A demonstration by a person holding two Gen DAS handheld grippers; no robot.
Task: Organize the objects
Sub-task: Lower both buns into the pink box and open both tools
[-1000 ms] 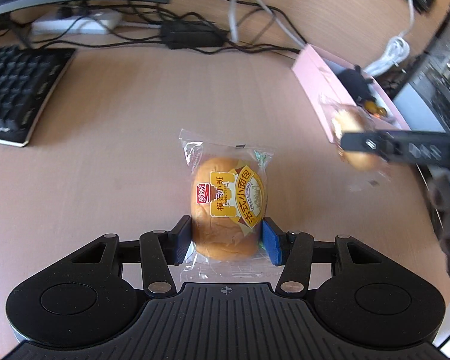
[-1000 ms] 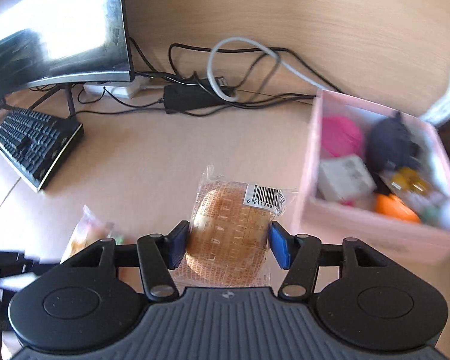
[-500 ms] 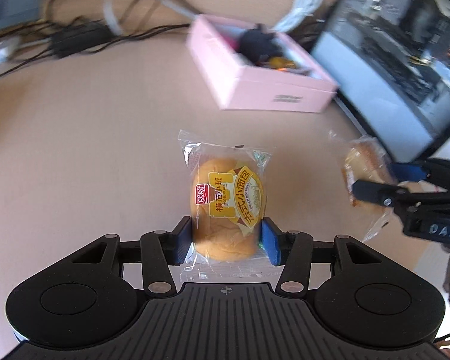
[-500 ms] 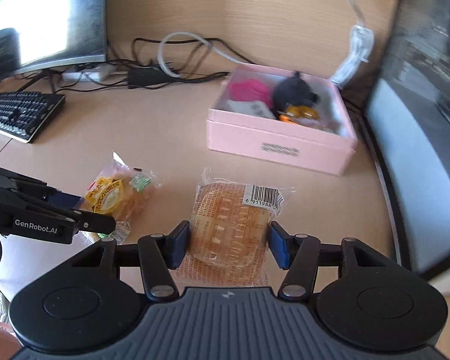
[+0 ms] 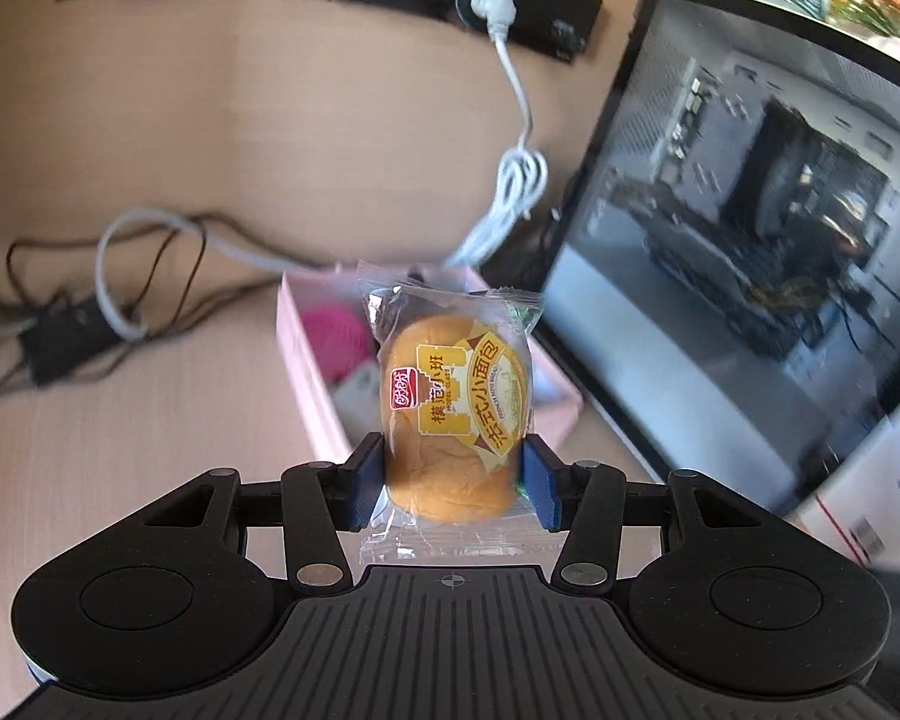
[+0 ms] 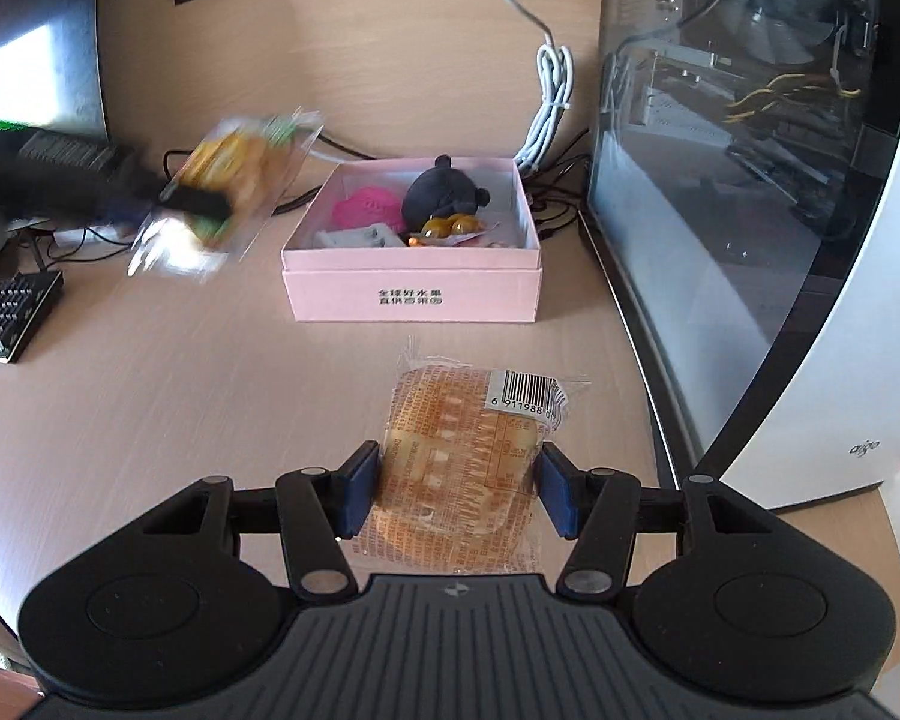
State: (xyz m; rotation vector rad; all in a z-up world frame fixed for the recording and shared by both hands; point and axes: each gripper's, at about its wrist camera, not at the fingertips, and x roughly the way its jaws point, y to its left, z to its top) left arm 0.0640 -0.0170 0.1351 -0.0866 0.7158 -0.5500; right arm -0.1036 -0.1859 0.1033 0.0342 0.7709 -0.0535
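My left gripper (image 5: 452, 480) is shut on a wrapped bread bun with a yellow label (image 5: 455, 414) and holds it in the air in front of the pink box (image 5: 306, 360). In the right wrist view that left gripper (image 6: 168, 204) and its bun (image 6: 234, 174) are blurred, up left of the pink box (image 6: 414, 294). My right gripper (image 6: 456, 489) is shut on a second wrapped bun, barcode side up (image 6: 468, 456), low over the desk in front of the box.
The pink box holds a black plush toy (image 6: 444, 192), a pink item (image 6: 366, 210) and small pieces. A glass-sided computer case (image 6: 750, 180) stands to the right. A keyboard (image 6: 12, 318) lies at left. Cables (image 5: 120, 276) and a white cord (image 6: 549, 102) run behind the box.
The left gripper has lifted its bun off the desk and swung toward the pink box. The right gripper has pulled back from the box with its bun, now nearer the desk's front.
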